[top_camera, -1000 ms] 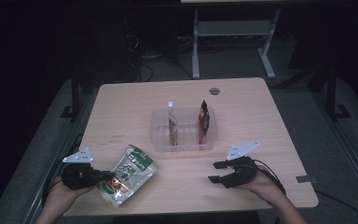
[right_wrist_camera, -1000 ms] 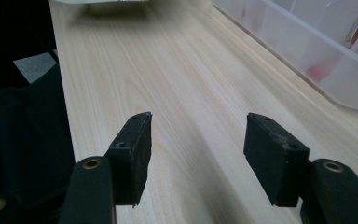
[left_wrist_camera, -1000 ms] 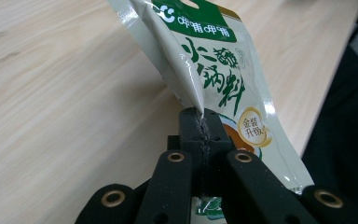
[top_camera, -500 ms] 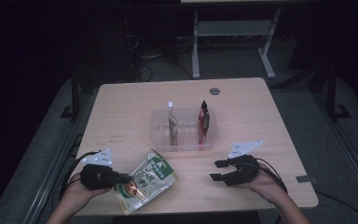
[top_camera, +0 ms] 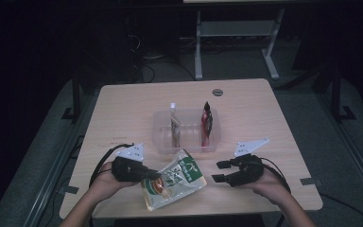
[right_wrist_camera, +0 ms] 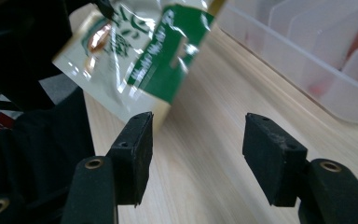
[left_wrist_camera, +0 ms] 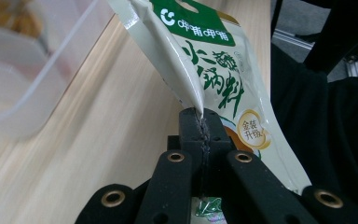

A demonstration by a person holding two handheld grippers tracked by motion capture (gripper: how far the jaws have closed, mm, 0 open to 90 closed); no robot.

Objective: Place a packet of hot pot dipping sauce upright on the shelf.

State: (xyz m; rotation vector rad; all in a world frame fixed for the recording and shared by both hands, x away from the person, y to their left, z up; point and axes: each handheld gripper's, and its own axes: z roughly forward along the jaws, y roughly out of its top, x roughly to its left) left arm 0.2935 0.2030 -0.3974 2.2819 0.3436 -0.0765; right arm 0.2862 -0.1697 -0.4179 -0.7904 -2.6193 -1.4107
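A: From the high view, we see the left claw clenched on one edge of the green snack pouch, which sits low over the near middle of the table, just in front of the clear bin.

B: And the right claw hangs just to the pouch's right, released, with nothing between its jaws. The bin already carries two packets standing in it, a pale one and a red one, in separate slots.

A: In the left gripper view, we look straight along the shut jaws: they pinch the pouch's side seam, and the bag rises away from us, tilted over the wood. The bin's wall shows blurred at the upper left.

B: In the right gripper view, we see the jaws well apart and empty, the pouch lifted ahead and to the left, clear of both pads. The bin lies at the upper right.

A: So we judge the pick-up done and the pouch brought near the bin.

B: What seems left is standing it in a free slot, perhaps with the right claw taking the other edge first.
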